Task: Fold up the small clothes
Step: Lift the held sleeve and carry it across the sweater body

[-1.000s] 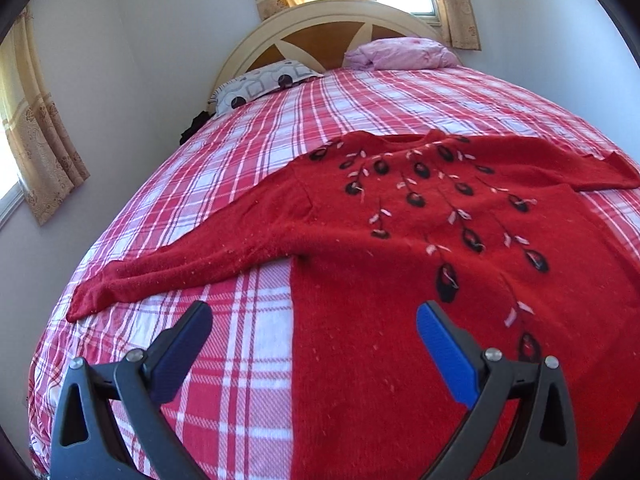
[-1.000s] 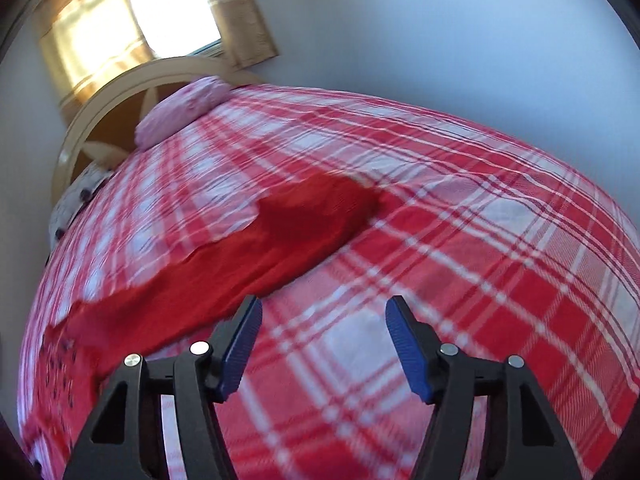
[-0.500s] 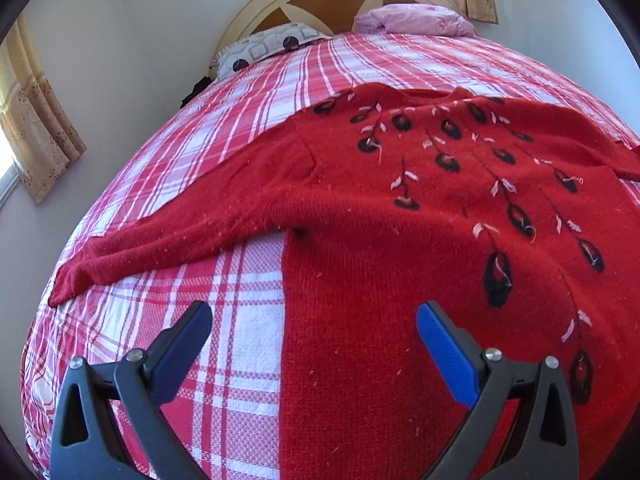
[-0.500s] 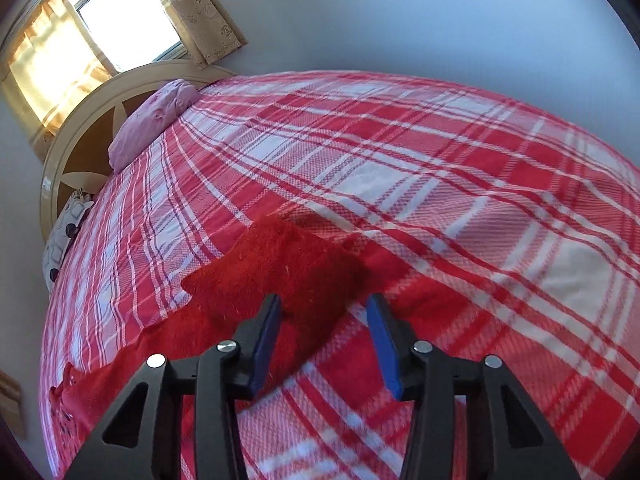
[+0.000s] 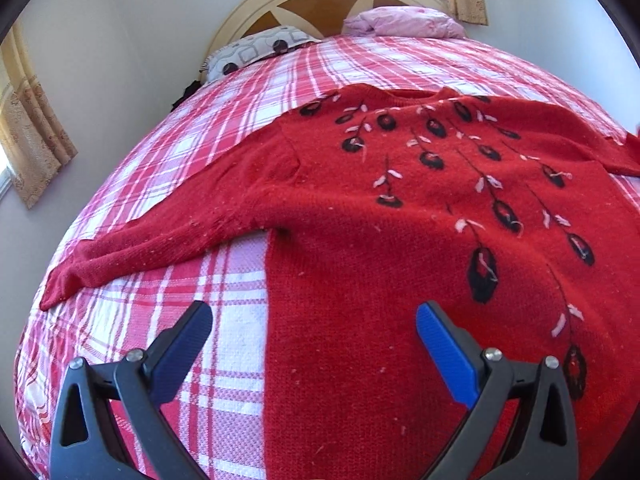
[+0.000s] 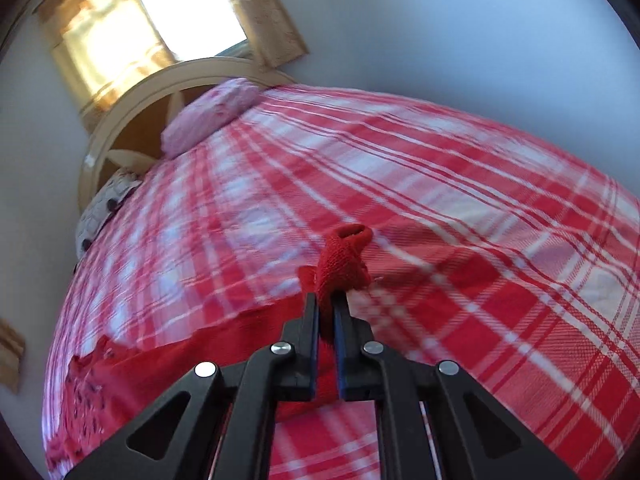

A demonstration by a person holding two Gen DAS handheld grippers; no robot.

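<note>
Sweater (image 5: 400,240) flat beneath gaping left gripper (image 5: 314,322); right gripper (image 6: 327,312) pinches its sleeve cuff (image 6: 344,260).

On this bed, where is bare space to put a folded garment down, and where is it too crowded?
Bare plaid bedspread lies between the red knitted sweater and the two pillows, the patterned grey one and the pink one, and also beyond the cuff pinched in the right gripper. Crowded: the near middle, under the sweater.
</note>
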